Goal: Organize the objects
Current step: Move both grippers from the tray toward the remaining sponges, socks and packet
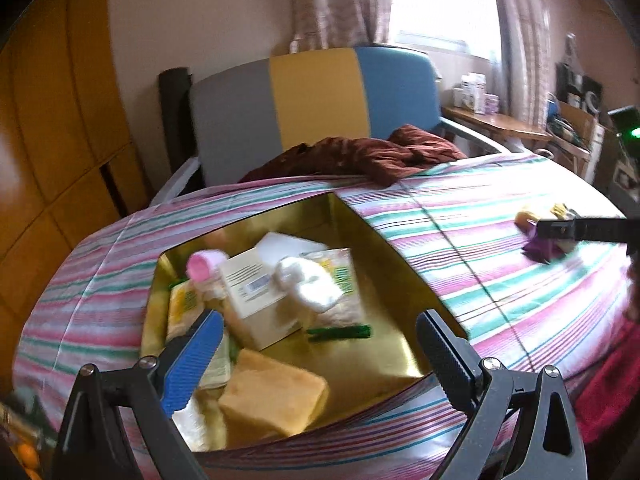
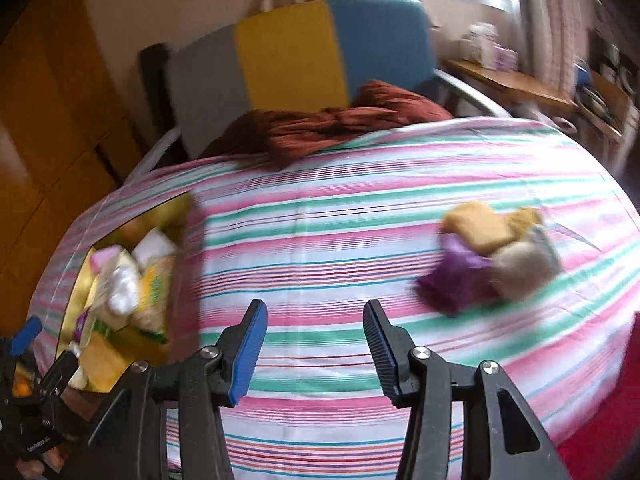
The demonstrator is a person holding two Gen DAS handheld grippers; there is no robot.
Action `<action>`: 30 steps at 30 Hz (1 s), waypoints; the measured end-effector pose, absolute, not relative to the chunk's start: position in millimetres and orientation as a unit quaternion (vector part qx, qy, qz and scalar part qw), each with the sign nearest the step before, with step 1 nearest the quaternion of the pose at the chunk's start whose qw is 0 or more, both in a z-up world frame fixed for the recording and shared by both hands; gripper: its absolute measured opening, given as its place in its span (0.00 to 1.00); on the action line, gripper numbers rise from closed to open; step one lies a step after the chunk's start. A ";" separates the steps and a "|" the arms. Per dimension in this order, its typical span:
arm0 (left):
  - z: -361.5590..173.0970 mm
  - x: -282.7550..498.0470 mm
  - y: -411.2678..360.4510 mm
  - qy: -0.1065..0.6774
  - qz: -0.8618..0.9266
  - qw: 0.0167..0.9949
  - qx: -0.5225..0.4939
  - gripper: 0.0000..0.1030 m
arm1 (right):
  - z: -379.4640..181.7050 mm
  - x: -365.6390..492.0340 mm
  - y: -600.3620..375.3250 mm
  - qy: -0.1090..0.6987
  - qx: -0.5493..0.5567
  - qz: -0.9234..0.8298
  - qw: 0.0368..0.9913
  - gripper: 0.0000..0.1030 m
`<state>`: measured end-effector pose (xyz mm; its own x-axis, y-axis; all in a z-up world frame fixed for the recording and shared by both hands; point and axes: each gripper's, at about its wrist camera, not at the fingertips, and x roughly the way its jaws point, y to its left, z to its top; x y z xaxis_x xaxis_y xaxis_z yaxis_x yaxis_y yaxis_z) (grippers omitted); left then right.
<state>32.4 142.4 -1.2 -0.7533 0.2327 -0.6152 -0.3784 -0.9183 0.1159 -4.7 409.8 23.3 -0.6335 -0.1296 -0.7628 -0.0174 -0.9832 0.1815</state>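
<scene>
Two claws, both mine. My left gripper (image 1: 320, 344) hangs over the gold box (image 1: 372, 240), jaws spread wide, nothing between them. My right gripper (image 2: 316, 344) sits over bare striped bedsheet (image 2: 320, 216), jaws partly apart, also empty.

Box count, left wrist view: one yellow sponge (image 1: 276, 396) at the near edge, one cream carton (image 1: 256, 292) with a barcode label, one pink-capped item (image 1: 204, 264), one white fluffy wad (image 1: 308, 284), one green peg (image 1: 340, 332), one white block (image 1: 288, 244) at the back, plus yellow-green printed packets (image 1: 344, 276), at least two, exact number unclear. All lie loose inside the box, overlapping.

The pile still out on the sheet (image 2: 492, 256), right wrist view: two tan sponges (image 2: 478, 226), one purple cloth (image 2: 452, 280), one grey-beige pad (image 2: 524, 266), touching each other, well apart from the box. Blurred, so the count is rough.

View differences: the left wrist view shows the box contents clearly and my right claw's finger coming in from the right edge in front of the pile; there the pile is mostly hidden. The right wrist view shows the pile whole, the box only as a smeared sliver at left, and my left claw low in the left corner.

Both show one brown cloth (image 1: 368, 152) by the tri-colour headboard (image 1: 316, 104).
</scene>
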 end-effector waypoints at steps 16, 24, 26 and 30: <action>-0.9 13.1 228.1 0.138 0.900 0.255 -0.325 0.95 | 19.0 -22.9 556.5 -0.159 0.459 -0.869 -0.091 0.49; -8.8 1.3 276.5 0.143 0.883 0.286 -0.344 0.95 | -9.1 -56.4 569.2 -0.175 0.497 -0.846 -0.086 0.51; -12.4 -3.9 284.8 0.141 0.878 0.291 -0.353 0.95 | -16.1 -63.1 570.7 -0.186 0.505 -0.838 -0.089 0.56; -18.2 -12.5 303.3 0.141 0.870 0.300 -0.364 0.94 | -24.4 -70.9 580.8 -0.216 0.506 -0.830 -0.094 0.62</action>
<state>-12.5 303.3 -18.2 -0.5552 0.4190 -0.7185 -0.6248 -0.7803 0.0277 -70.9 580.8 -24.4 -0.4713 -0.0626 -0.8798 -0.3741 -0.8891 0.2636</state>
